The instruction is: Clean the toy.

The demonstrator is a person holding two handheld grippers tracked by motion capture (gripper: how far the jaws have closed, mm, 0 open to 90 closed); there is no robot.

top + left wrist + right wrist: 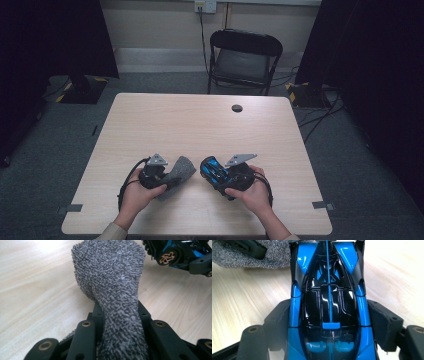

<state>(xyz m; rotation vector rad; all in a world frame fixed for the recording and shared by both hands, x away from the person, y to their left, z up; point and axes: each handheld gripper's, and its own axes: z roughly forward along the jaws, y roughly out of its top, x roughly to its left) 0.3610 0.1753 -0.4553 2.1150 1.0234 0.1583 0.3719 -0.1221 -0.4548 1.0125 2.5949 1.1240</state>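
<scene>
Two items are already gripped: a cloth (pixel 110 285) is clamped in the left gripper (pixel 153 176), a toy car (pixel 329 305) in the right gripper (pixel 231 176), both low over the table (pixel 200 125). Wiping is judged not yet begun; cloth and car are apart.

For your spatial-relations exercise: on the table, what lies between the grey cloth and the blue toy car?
Nothing: in the high view a bare strip of wooden table separates the grey cloth from the blue toy car.

Dim overhead view, sharp bright close-ups
</scene>
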